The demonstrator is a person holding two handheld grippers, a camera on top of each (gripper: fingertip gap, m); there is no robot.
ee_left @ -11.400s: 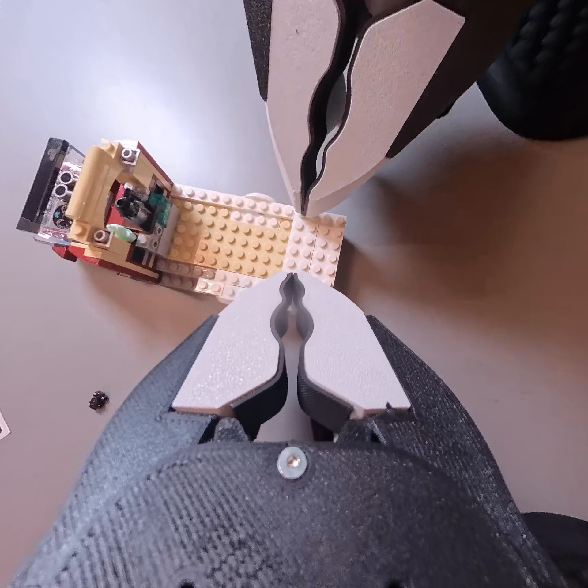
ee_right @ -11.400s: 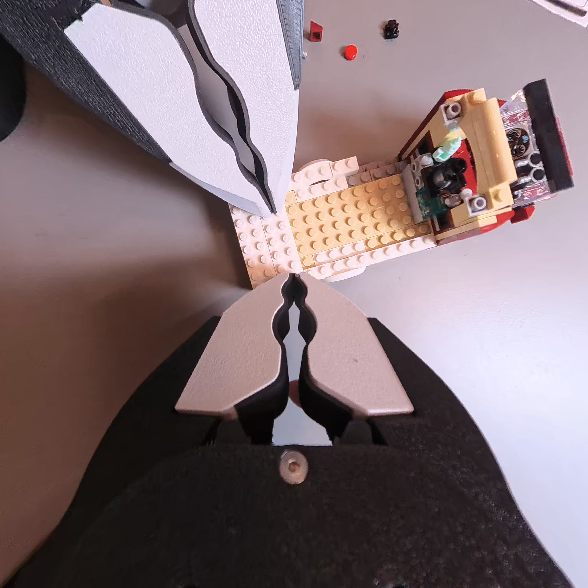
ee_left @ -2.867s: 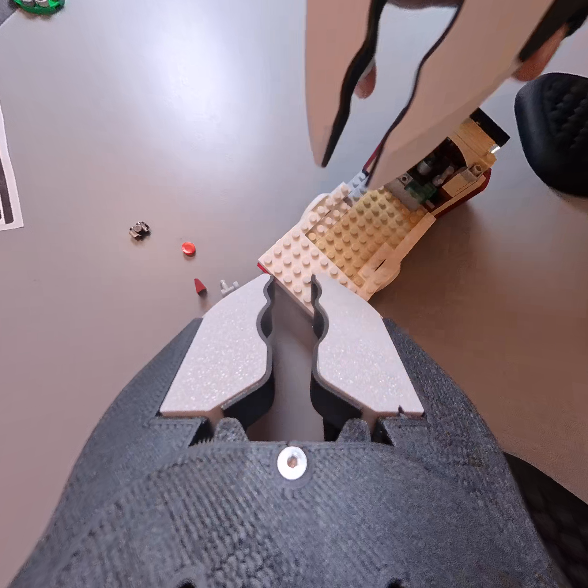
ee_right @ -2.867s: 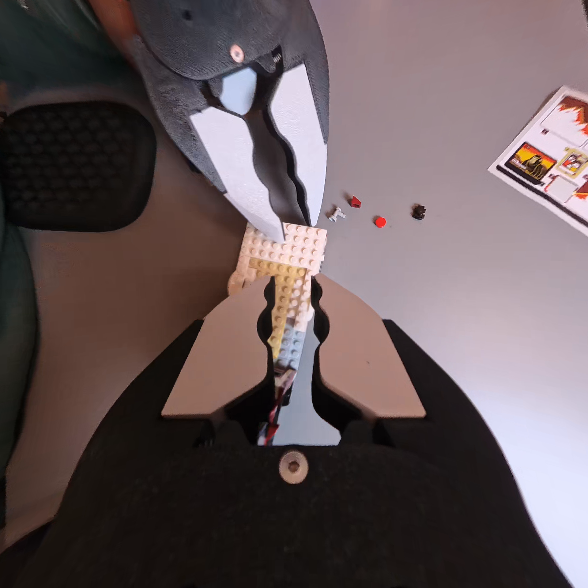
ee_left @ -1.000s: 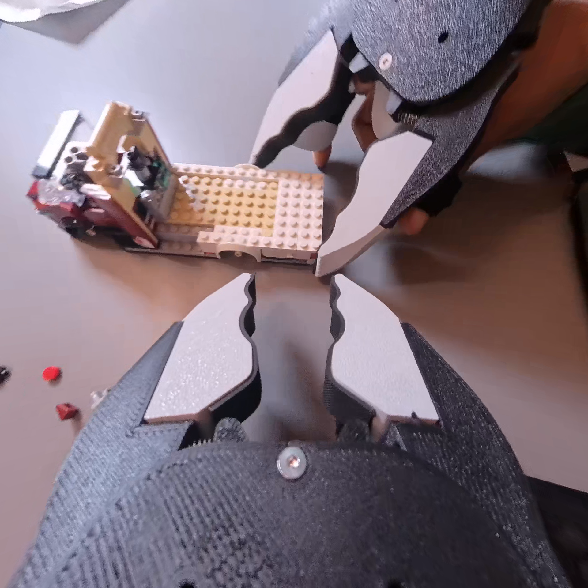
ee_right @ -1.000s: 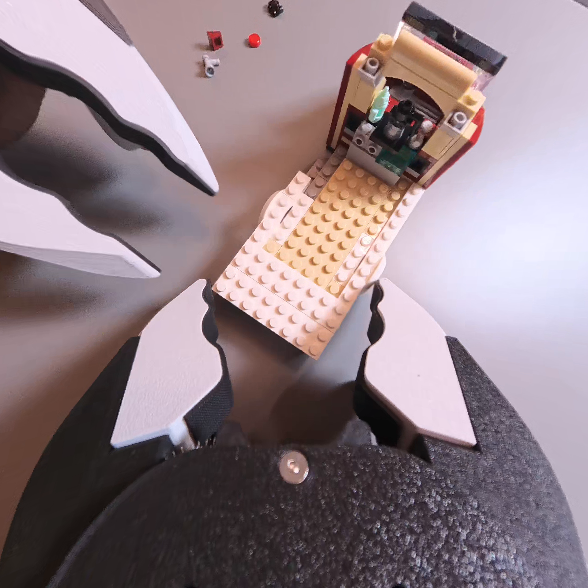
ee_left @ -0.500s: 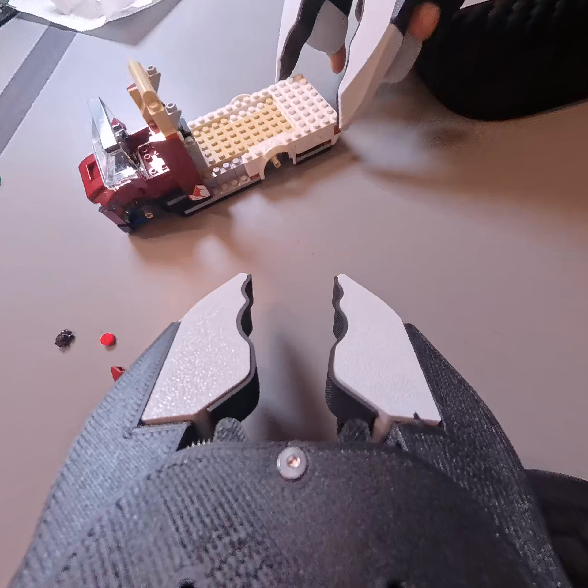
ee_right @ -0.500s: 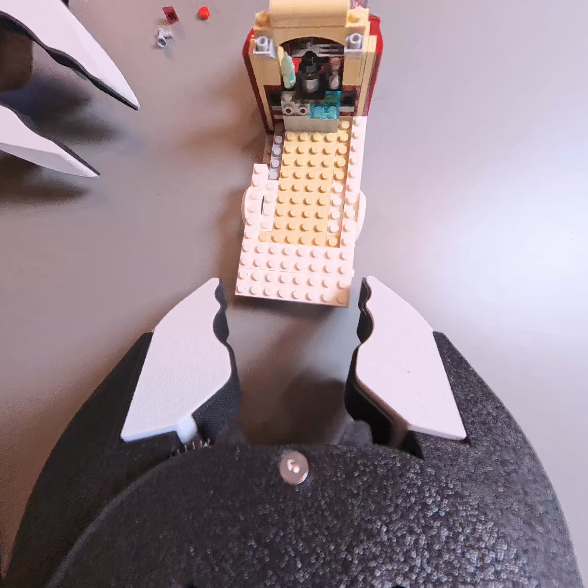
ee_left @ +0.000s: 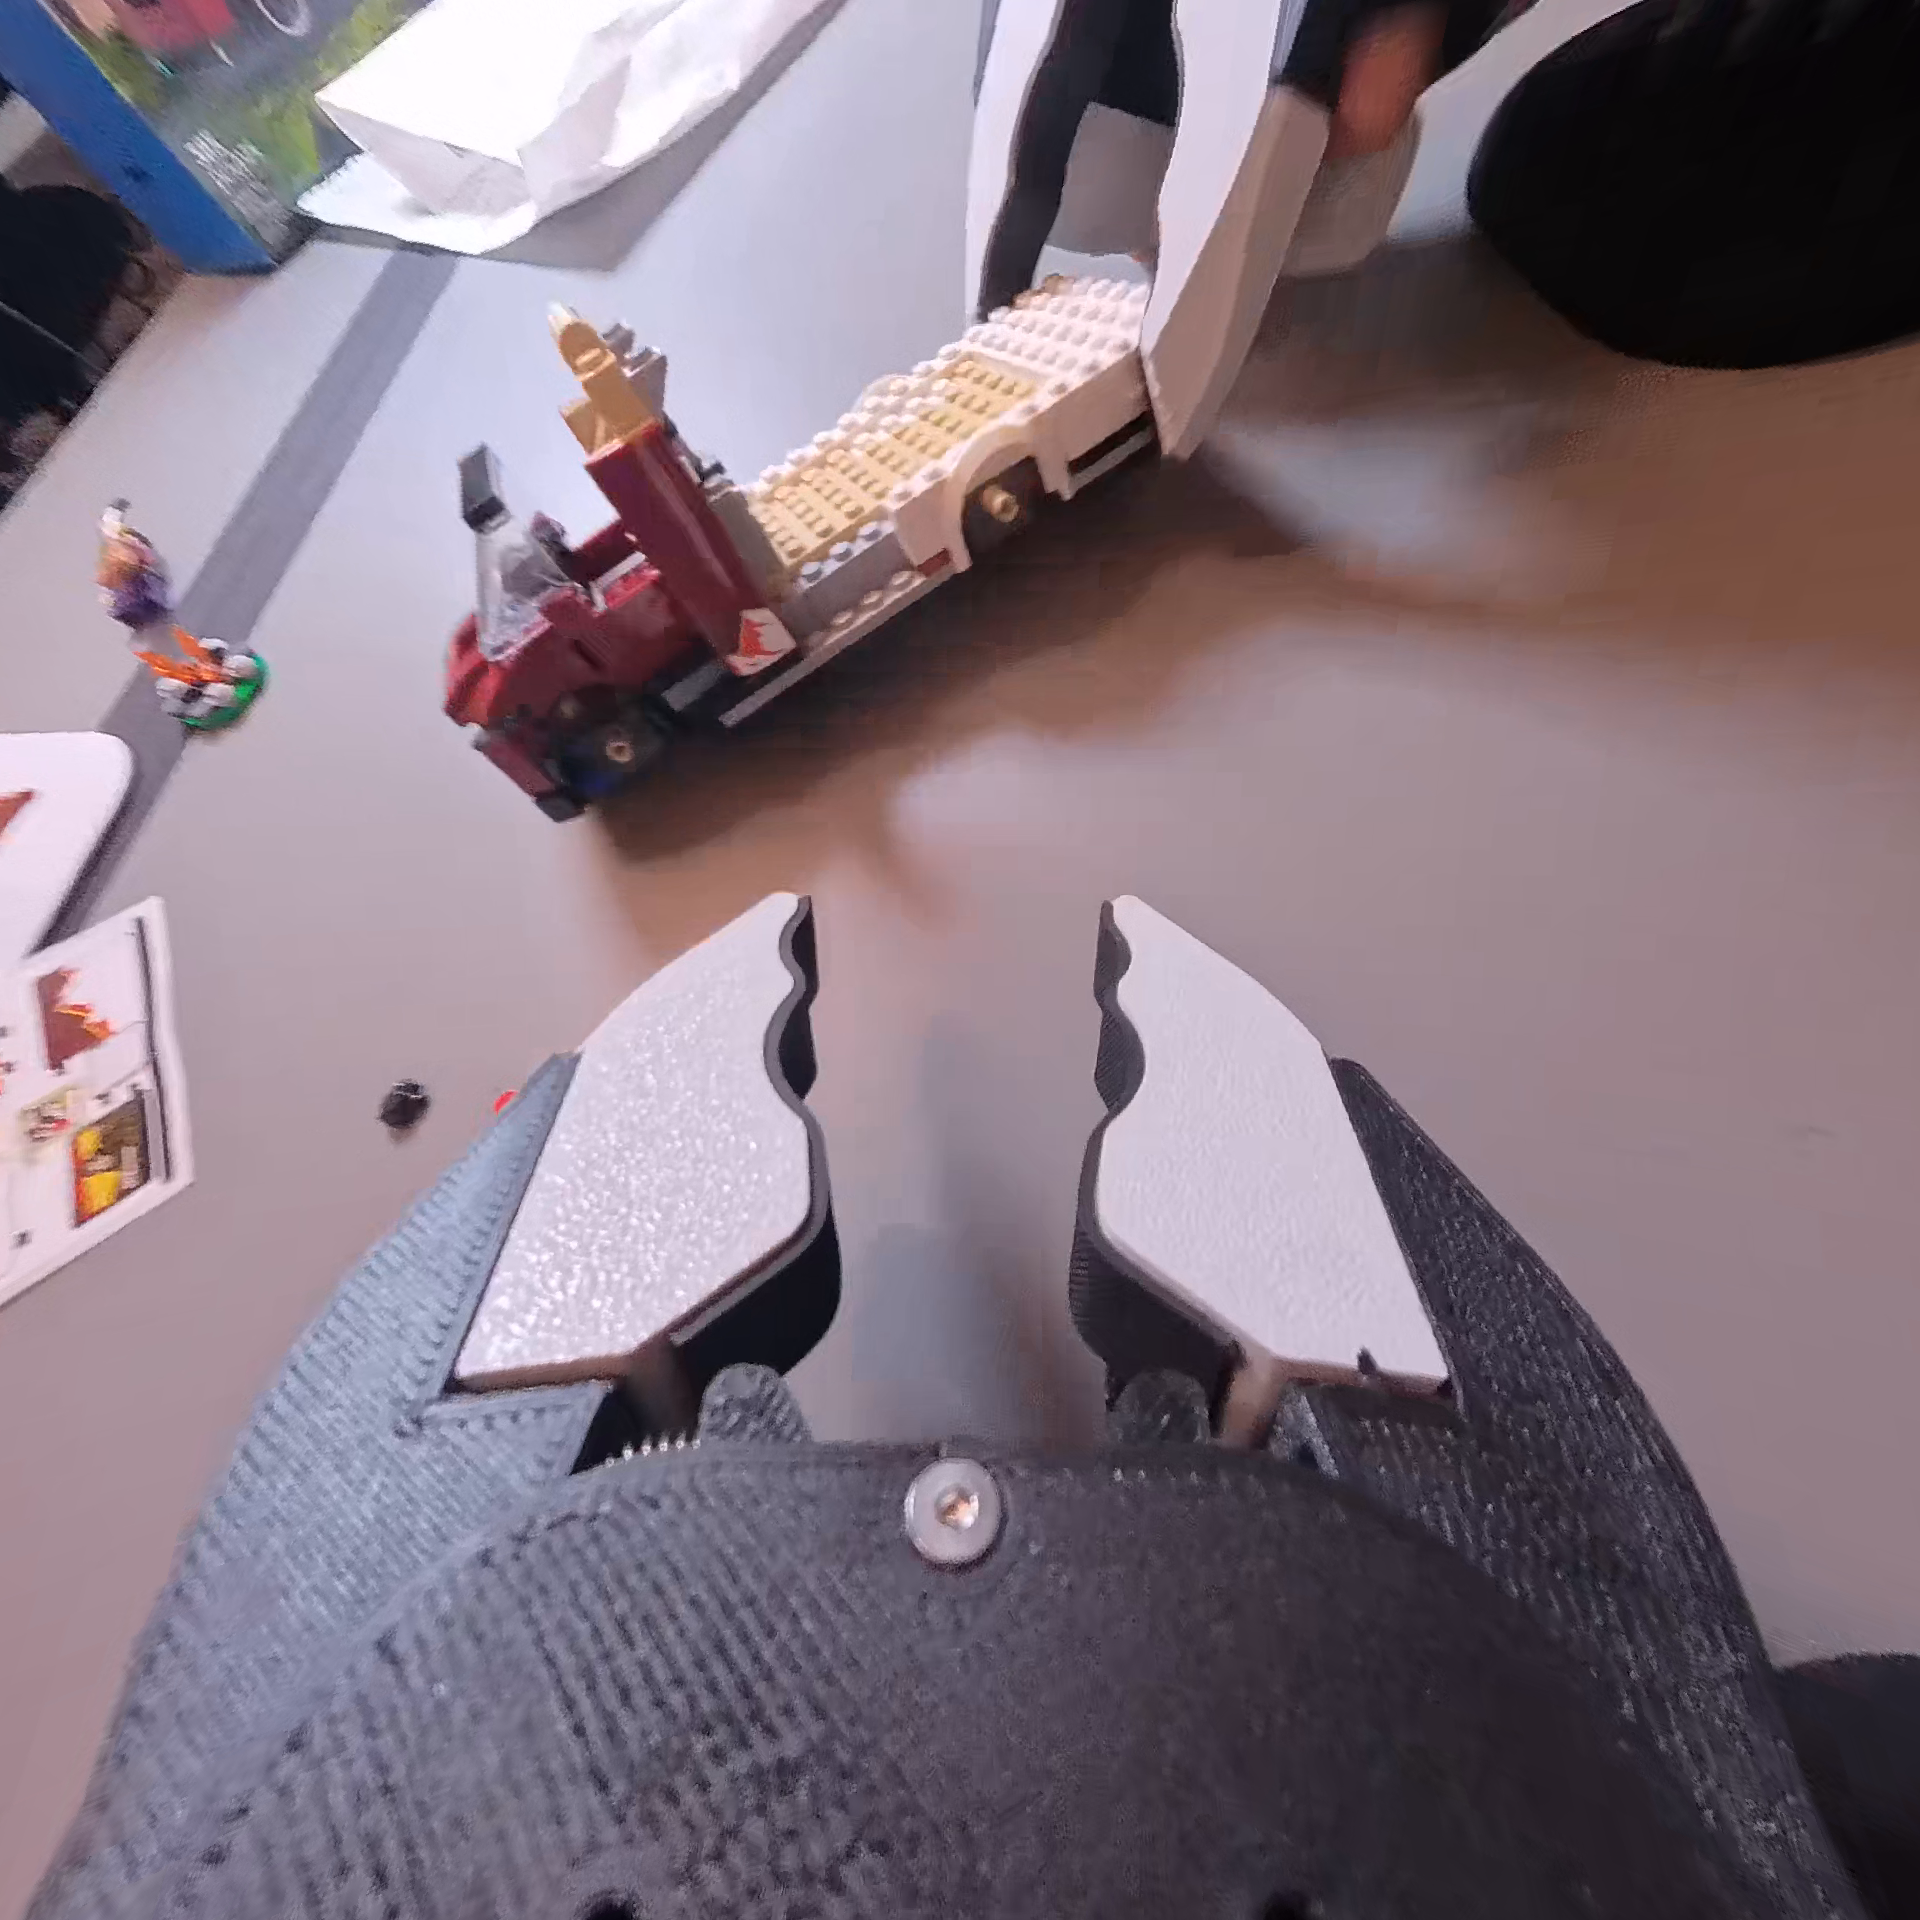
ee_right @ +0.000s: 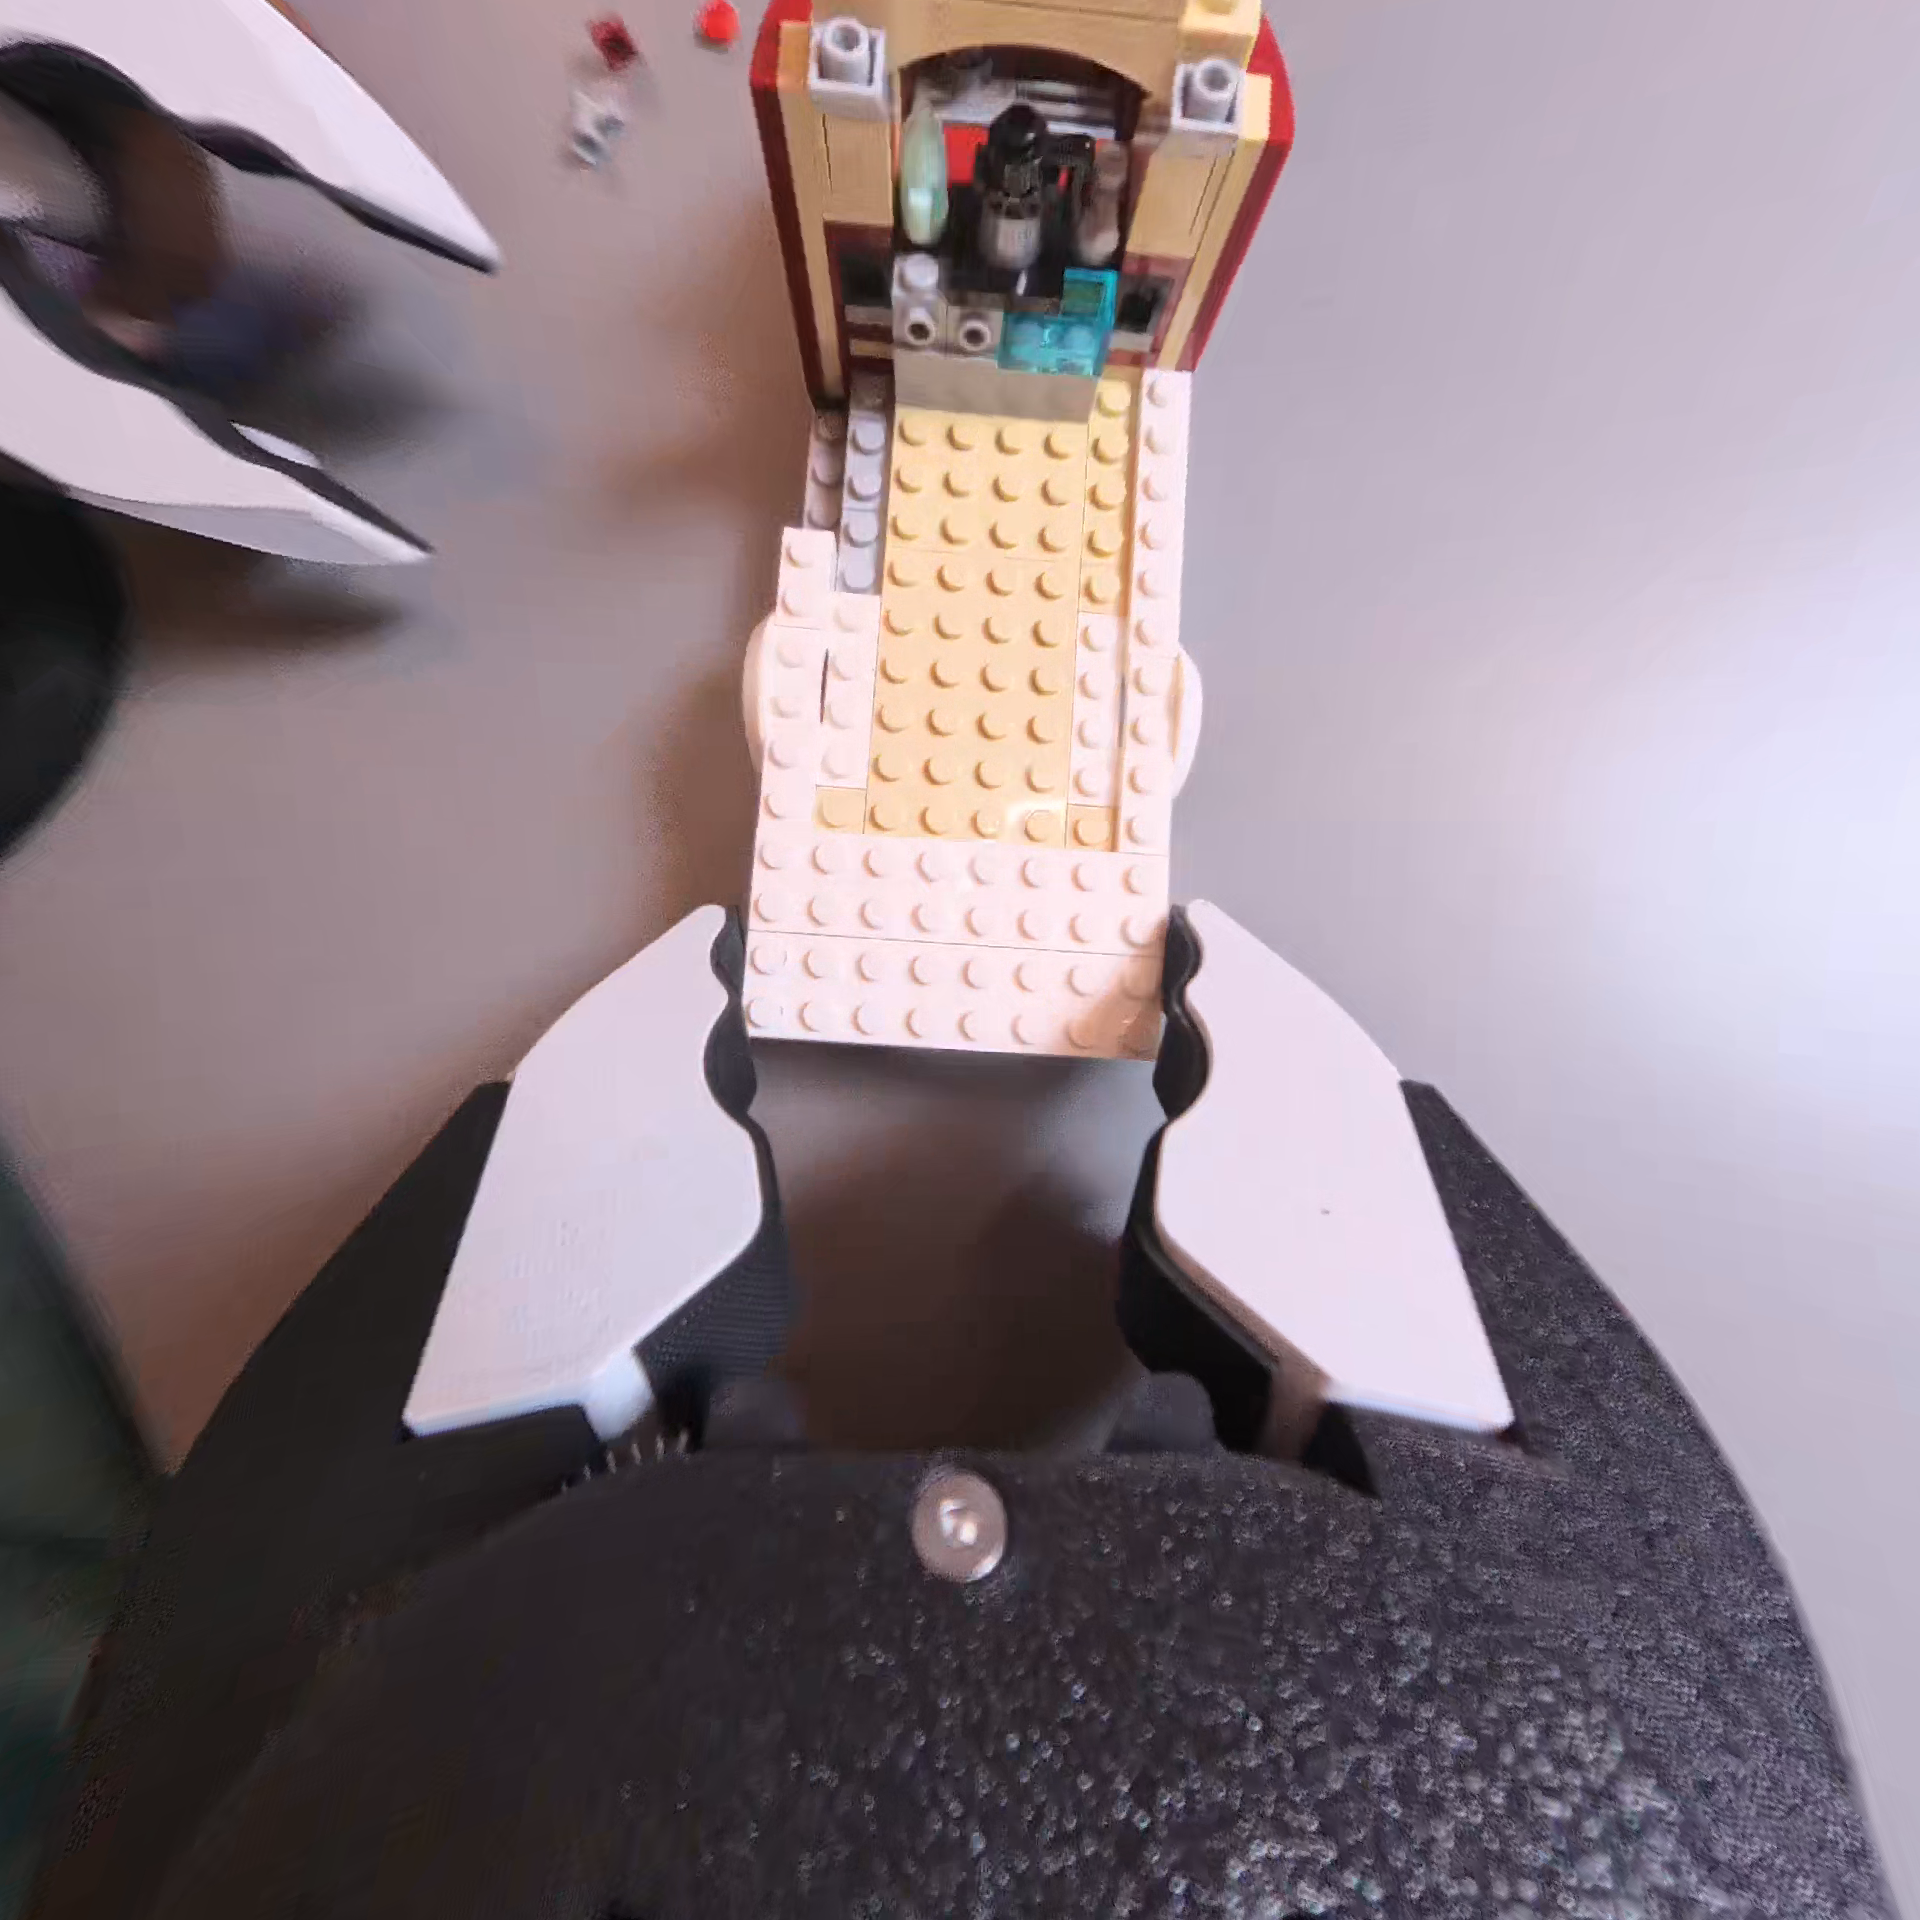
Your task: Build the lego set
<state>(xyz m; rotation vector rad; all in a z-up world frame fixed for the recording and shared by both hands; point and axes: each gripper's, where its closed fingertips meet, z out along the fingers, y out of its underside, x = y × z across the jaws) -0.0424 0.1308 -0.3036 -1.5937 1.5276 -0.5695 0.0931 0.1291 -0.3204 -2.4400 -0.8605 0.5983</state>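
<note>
The grey table [ee_left: 1455, 831] fills both views. In the left wrist view a black padded object [ee_left: 1714, 187], perhaps a chair part, sits in the upper right corner. A blue box [ee_left: 156, 135] and a white paper bag [ee_left: 540, 114] lie in the upper left.

The lego truck [ee_left: 790, 561] stands on the table in the upper middle of the left wrist view, with a dark red cab toward the left and a tan and white studded bed [ee_right: 977, 727] toward the right. In the right wrist view the bed runs up the centre of the frame, with the cab at the top edge.

The right gripper [ee_right: 956, 966] has its jaws spread to the width of the bed's rear end. One fingertip sits at each rear corner of the white plate, touching or nearly touching it; whether it actually grips cannot be told. In the left wrist view this gripper comes down from the top of the frame over the truck's tail.

The left gripper [ee_left: 951, 914] has its jaws spread with nothing between them, well apart from the truck in the lower half of its own view. It shows blurred at the upper left of the right wrist view.

A printed instruction sheet [ee_left: 83, 1091] lies at the left edge, with a small figure on a green base [ee_left: 197, 665] above it. A tiny black piece [ee_left: 403, 1103] lies just beside the left gripper. A round red stud [ee_right: 715, 16], a dark red piece [ee_right: 613, 36] and a small grey piece [ee_right: 594, 130] lie left of the cab.
</note>
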